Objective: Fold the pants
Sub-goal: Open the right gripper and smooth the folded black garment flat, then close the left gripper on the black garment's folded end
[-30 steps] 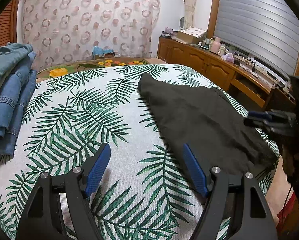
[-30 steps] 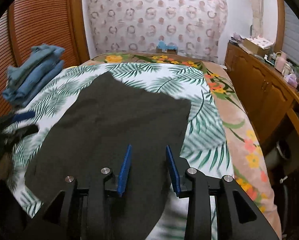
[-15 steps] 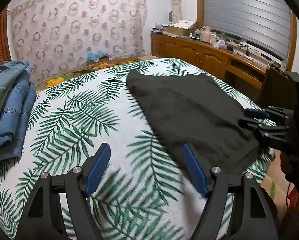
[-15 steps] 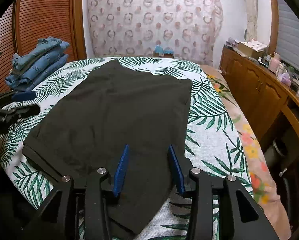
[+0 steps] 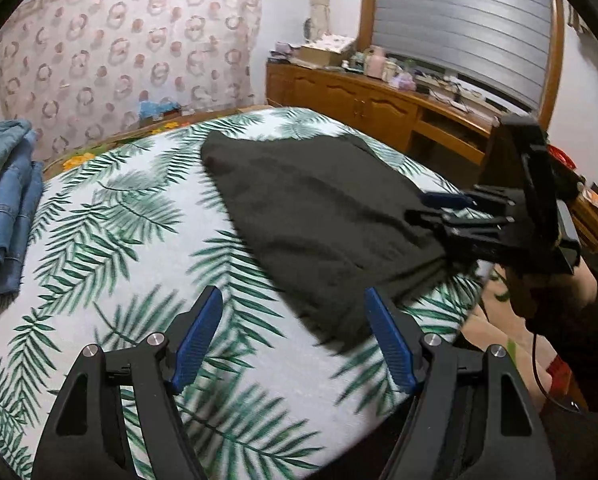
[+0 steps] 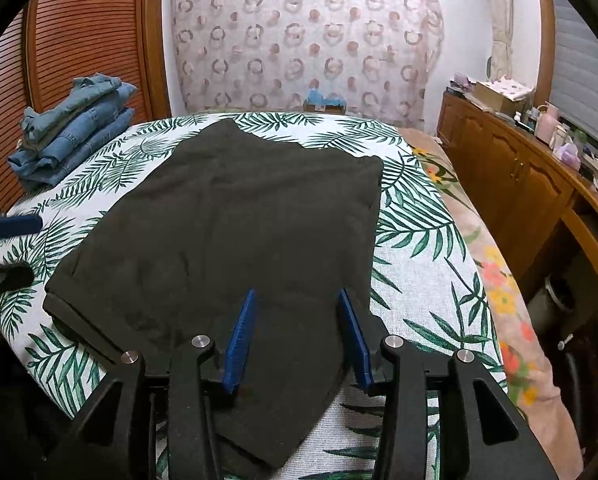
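We find no brand, label or readable writing on any item in either view.

The dark pants lie flat on the palm-leaf bed cover, toward its near right corner, with one end reaching the near edge and the other pointing to the far edge. We cannot make out seams, pockets or waistband; the cloth reads as a plain dark sheet, and its near end is hidden behind the right gripper's frame.

The right gripper hovers over the near end of the pants, jaws apart with a gap between the blue pads; from the right wrist view we cannot tell whether the pads touch the cloth. The left gripper hangs over the bare cover just beside the pants' left edge, jaws spread wide, nothing between them.

A stack of folded jeans sits at the far left corner, cut off by the picture edge in the left wrist view. The wooden sideboard along the right wall carries small items too blurred to identify. A hand behind the right gripper is mostly hidden.
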The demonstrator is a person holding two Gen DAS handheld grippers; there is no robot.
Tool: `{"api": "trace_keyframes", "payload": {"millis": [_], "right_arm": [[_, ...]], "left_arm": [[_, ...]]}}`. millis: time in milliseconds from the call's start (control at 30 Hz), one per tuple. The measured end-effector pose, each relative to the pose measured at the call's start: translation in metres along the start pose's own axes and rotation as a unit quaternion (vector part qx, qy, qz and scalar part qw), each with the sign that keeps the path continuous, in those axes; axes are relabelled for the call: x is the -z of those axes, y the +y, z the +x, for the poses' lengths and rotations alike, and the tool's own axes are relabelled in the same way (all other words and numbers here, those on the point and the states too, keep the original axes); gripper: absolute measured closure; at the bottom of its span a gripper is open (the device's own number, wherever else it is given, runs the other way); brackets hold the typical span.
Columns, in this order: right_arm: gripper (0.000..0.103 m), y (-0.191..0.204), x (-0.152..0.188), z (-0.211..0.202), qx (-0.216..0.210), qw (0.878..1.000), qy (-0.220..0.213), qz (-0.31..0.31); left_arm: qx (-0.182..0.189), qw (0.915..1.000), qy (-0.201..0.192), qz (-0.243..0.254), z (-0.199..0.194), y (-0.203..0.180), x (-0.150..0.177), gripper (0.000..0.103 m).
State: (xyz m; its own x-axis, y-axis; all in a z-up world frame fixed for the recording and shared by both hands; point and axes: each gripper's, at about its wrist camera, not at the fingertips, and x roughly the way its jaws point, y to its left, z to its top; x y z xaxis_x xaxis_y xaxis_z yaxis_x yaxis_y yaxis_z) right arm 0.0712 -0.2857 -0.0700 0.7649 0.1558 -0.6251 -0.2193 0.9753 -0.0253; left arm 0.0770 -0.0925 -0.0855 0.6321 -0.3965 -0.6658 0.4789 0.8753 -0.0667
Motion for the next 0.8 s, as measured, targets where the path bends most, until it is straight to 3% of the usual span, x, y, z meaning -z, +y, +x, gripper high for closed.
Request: {"api": "trace_keyframes", "payload": {"millis": [600,800], "right_arm": [[0.058,-0.005,0.005,-0.001,-0.006,1.0,-0.01,0.0],[0.058,-0.005,0.006,0.0,-0.009,1.0,-0.014,0.0]], "left_arm": [[0.05,0.9977,0.036,0.028,0.022,-0.02,0.006,0.069],[0.029,0.999,0.029,0.021,0.023,-0.016,-0.001,0.069]]}}
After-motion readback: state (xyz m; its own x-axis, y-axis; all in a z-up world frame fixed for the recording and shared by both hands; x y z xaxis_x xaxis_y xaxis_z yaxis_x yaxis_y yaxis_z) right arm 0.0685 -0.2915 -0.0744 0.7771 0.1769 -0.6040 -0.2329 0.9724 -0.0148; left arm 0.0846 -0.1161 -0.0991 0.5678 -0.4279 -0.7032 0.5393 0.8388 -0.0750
